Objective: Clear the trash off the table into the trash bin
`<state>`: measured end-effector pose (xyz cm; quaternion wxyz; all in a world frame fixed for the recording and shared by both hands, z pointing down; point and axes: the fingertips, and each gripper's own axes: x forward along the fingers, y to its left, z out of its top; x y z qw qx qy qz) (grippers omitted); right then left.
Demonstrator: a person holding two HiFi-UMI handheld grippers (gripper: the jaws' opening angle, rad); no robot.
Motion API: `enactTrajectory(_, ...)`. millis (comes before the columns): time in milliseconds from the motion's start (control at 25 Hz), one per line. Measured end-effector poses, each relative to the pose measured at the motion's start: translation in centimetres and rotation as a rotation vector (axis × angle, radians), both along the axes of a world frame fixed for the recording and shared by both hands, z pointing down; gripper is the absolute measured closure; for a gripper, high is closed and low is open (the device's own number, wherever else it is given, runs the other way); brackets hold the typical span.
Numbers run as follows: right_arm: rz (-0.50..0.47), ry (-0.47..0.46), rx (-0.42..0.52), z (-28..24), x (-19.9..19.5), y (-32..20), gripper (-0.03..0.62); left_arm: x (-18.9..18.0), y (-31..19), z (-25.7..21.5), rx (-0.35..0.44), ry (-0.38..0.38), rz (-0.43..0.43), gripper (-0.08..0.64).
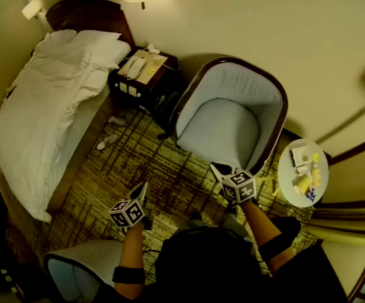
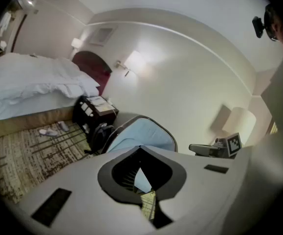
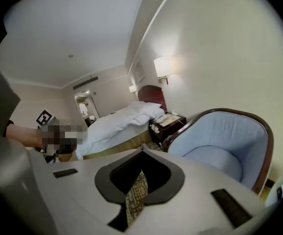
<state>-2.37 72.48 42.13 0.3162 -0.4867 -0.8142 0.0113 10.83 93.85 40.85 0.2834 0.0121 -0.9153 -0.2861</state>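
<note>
A small round white table [image 1: 287, 177] stands at the right, beside the armchair. On it lies the trash: white wrappers [image 1: 300, 156], yellow pieces [image 1: 302, 184] and a small blue item [image 1: 310, 194]. I see no trash bin in any view. My right gripper [image 1: 219, 168] hangs over the carpet to the left of the table, shut and empty [image 3: 142, 151]. Further left and lower, my left gripper [image 1: 143, 189] is also shut with nothing in it [image 2: 140, 147]. Both point toward the armchair.
A light blue armchair [image 1: 229, 115] with a dark wood rim fills the space ahead. A dark bag [image 1: 165, 108] leans by the nightstand [image 1: 141, 71]. The bed [image 1: 50, 106] is at the left, slippers [image 1: 110, 131] are on the patterned carpet, and a second chair [image 1: 81, 267] is at the lower left.
</note>
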Motion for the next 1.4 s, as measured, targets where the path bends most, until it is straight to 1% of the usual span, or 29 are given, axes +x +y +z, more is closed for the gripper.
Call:
enactTrajectory(160,0.077,0.009,-0.022,1.3,-3.3,-4.6,0.592,-5.4,-3.5,0.1,-0.029,-0.020,0.082,0.560)
enactTrajectory(240,0.146,0.023,-0.015,1.4,-4.3,-8.4,0.592,-8.2,-6.3,0.2,-0.037,-0.029,0.153,0.560)
enactTrajectory(360,0.301,0.007,0.013,1.6,-5.3,-15.8,0.592,-12.6,-12.0,0.0,-0.049,-0.043,0.302,0.560)
enactTrajectory(480,0.474,-0.005,0.017,1.5,-5.8,-23.5,0.592,-16.3,-18.5,-0.1,-0.047,-0.056,0.451,0.560)
enactTrajectory(640,0.685,-0.004,0.022,1.6,-4.8,-34.1,0.592,-19.3,-27.8,-0.2,-0.057,-0.069,0.633,0.560)
enactTrajectory(720,0.771,0.003,0.023,2.3,-4.1,-39.3,0.592,-20.3,-32.6,-0.6,-0.069,-0.088,0.703,0.560)
enactTrajectory(800,0.840,0.015,0.020,3.0,-3.2,-43.7,0.592,-20.9,-36.9,-1.0,-0.072,-0.104,0.756,0.560)
enactTrajectory(880,0.889,0.018,0.016,3.1,-2.5,-47.4,0.592,-21.0,-40.8,-1.2,-0.074,-0.111,0.801,0.560)
enactTrajectory(1000,0.936,0.011,0.009,3.1,-1.8,-52.2,0.592,-21.1,-46.7,-0.8,-0.097,-0.110,0.876,0.560)
enactTrajectory(1160,0.965,0.019,0.004,4.3,-1.0,-57.5,0.592,-21.0,-53.7,0.2,-0.117,-0.106,0.947,0.560)
enactTrajectory(1400,0.997,0.023,0.014,5.3,0.2,-63.7,0.592,-20.9,-61.9,1.4,-0.131,-0.110,1.024,0.560)
